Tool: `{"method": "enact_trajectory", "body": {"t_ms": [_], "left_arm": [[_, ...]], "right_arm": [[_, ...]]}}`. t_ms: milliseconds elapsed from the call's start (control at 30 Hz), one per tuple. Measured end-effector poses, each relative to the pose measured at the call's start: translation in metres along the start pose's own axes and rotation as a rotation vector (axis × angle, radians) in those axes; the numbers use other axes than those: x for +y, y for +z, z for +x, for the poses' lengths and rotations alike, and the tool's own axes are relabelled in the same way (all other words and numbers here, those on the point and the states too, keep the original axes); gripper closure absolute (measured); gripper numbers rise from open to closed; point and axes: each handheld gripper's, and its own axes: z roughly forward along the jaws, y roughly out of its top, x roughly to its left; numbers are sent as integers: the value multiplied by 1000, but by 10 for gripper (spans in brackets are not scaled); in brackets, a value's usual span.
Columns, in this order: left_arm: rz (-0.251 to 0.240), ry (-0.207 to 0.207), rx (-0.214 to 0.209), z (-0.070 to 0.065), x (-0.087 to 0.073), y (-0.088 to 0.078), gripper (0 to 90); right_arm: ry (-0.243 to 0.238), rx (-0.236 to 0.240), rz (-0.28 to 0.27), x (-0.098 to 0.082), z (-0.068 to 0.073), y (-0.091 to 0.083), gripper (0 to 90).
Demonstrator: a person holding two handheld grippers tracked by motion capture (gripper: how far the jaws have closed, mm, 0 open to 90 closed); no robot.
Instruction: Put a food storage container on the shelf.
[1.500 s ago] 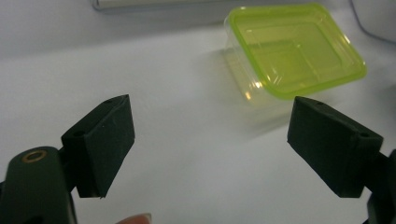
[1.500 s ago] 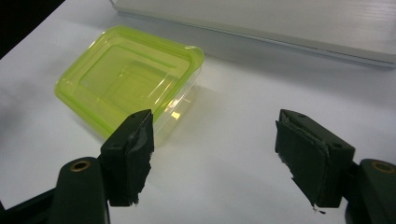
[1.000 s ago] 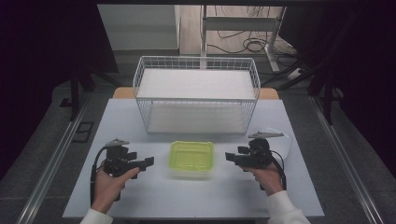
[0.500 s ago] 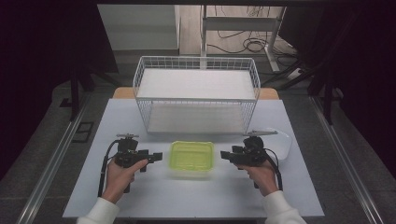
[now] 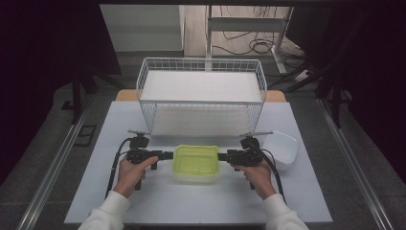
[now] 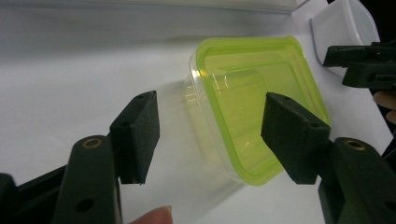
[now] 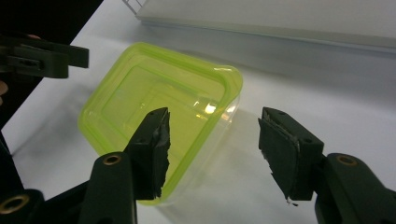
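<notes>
A clear plastic container with a yellow-green lid sits on the white desk, in front of the white wire basket and left of a white bowl. The left gripper and right gripper flank its two short ends, jaws just closing. Both seem released, each straddling an end without clearly pressing it

The white bowl is cut off by the left gripper view's edge.
</notes>
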Motion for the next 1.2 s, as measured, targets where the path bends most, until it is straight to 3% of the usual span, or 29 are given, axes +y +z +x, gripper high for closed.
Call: {"method": "enact_trajectory", "body": {"t_ms": [300,433,500,633,700,867,967,1200], "left_arm": [[23,-38,-75,4,2,15,436],[55,-34,-90,5,2,23,453],[62,-39,-88,5,1,25,472],[83,-50,-127,5,0,29,542],[89,-49,-116,5,0,30,562],[98,-80,-116,7,-4,33,709],[91,-93,-139,7,-6,31,730],[75,-73,-142,5,-8,26,760]], "right_arm": [[47,6,30,-4,-2,15,453],[78,13,43,-7,-6,22,469],[97,21,51,-9,-8,26,487],[114,44,64,-11,-8,30,537],[119,53,65,-11,-9,31,554],[175,123,49,-13,-11,32,686],[207,139,53,-15,-13,31,701],[210,142,41,-16,-10,26,742]]}}
